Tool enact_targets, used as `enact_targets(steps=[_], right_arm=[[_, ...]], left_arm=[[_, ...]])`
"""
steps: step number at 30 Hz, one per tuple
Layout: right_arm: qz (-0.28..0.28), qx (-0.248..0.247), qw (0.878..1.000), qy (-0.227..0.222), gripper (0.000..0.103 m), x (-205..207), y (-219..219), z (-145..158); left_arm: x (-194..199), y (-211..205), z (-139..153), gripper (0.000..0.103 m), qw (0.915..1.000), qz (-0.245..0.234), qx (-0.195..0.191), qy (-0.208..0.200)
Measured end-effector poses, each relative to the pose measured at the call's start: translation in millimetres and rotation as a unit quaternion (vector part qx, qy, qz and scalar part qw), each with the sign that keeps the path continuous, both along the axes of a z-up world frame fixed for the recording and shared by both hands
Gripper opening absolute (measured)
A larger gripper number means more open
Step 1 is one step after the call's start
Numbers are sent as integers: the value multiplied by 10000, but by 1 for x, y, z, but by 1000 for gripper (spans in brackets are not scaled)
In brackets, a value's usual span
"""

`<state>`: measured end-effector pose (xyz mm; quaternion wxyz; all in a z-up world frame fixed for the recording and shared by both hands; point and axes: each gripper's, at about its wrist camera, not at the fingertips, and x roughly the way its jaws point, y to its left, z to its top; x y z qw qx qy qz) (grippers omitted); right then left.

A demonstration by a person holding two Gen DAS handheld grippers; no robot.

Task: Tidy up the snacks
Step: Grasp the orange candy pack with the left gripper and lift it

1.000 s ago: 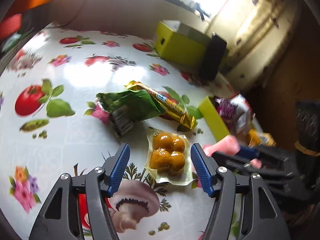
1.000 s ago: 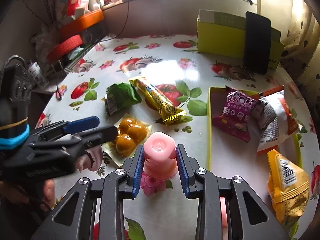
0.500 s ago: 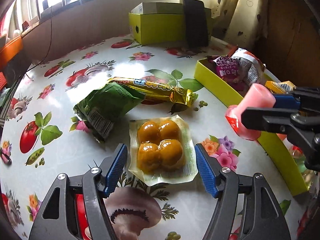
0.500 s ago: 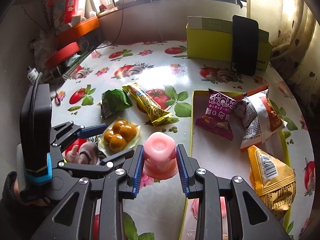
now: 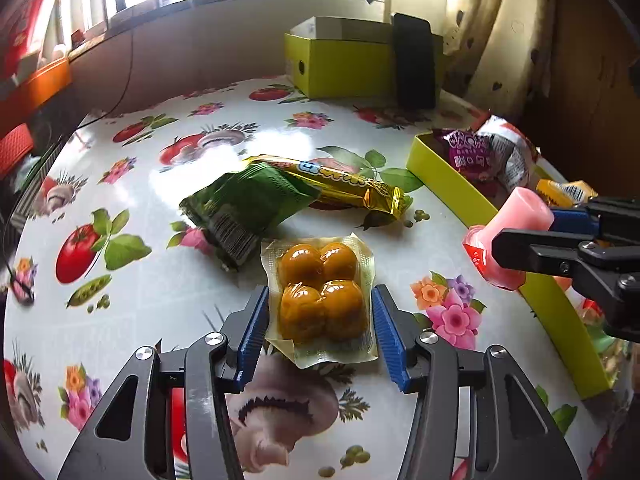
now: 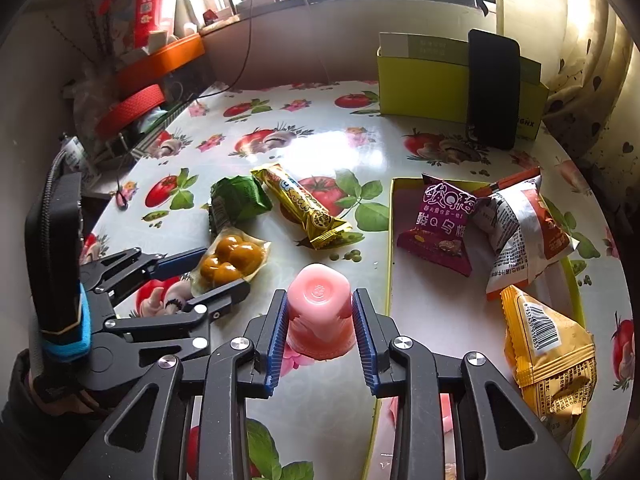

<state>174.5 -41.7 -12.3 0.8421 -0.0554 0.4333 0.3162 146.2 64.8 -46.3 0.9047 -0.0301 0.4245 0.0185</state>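
My right gripper [image 6: 320,322] is shut on a pink jelly cup [image 6: 320,312] and holds it above the table beside the yellow tray's left wall [image 6: 390,256]; the cup also shows in the left wrist view [image 5: 510,232]. My left gripper [image 5: 318,330] is open, its blue pads on either side of a clear pack of yellow balls [image 5: 322,300] that lies on the table; the pack also shows in the right wrist view [image 6: 230,258]. A green packet [image 5: 244,204] and a gold bar [image 5: 340,184] lie beyond it.
The yellow tray [image 5: 452,188] holds a purple packet [image 6: 438,220], a white-and-red packet [image 6: 520,228] and an orange packet [image 6: 548,348]. A yellow box [image 6: 420,84] with a black phone [image 6: 492,88] leaning on it stands at the back. Clutter lines the left edge.
My left gripper has swung and closed in around the yellow-ball pack, its jaws narrower than before. My right gripper has lifted the pink cup and shifted it toward the tray.
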Motion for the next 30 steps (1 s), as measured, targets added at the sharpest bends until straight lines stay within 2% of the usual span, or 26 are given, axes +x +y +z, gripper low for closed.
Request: enact_targets(steps=[17, 30], right_arm=[[77, 274, 9991, -299, 30, -26, -20, 24], [-56, 390, 9982, -441, 30, -37, -45, 37]], left_arm=[[-37, -20, 48, 52, 9974, 289, -363, -550], [-41, -43, 65, 52, 9963, 44, -476, -717]])
